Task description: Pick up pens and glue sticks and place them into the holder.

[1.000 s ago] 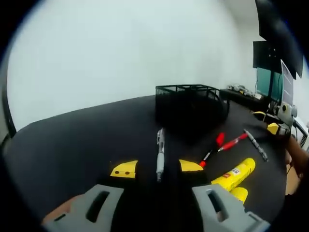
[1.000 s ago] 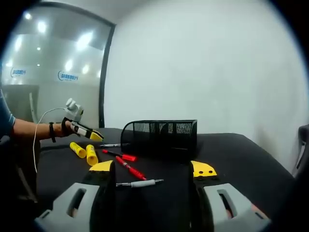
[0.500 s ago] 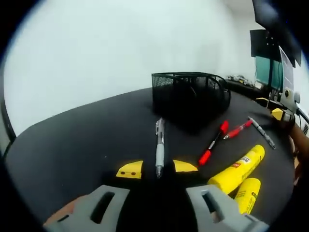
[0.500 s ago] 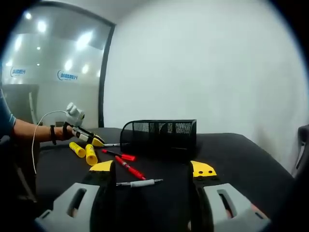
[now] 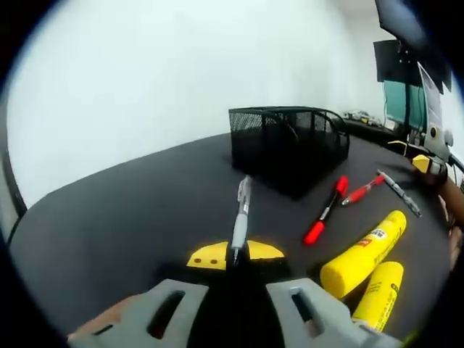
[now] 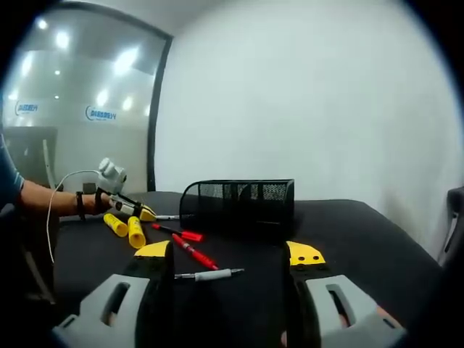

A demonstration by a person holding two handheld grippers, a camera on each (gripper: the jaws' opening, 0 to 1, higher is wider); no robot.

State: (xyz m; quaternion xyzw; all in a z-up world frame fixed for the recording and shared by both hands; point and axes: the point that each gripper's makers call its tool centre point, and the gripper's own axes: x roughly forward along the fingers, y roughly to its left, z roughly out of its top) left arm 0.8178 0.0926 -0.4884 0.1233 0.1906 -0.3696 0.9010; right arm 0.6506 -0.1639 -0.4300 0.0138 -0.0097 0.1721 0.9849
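Observation:
My left gripper (image 5: pixel 237 254) has its yellow-tipped jaws pressed together on the near end of a grey pen (image 5: pixel 241 216), which points toward the black mesh holder (image 5: pixel 288 145). Right of it lie two red pens (image 5: pixel 326 210), a dark pen (image 5: pixel 399 194) and two yellow glue sticks (image 5: pixel 362 254). In the right gripper view my right gripper (image 6: pixel 229 251) stands open low over the table, with a grey pen (image 6: pixel 210 275) lying between its jaws, untouched. The holder (image 6: pixel 239 203) stands behind. The left gripper (image 6: pixel 134 208), held by a hand, sits beside the glue sticks (image 6: pixel 127 228).
Everything rests on a black round table (image 5: pixel 109 210). Dark monitors (image 5: pixel 406 69) and desk clutter stand beyond the table in the left gripper view. A glass wall (image 6: pixel 80 116) rises behind the person's arm (image 6: pixel 43 196) in the right gripper view.
My left gripper's jaws have come together from wide apart onto the grey pen's end, and it has sunk toward the table. The right gripper has stayed still and open.

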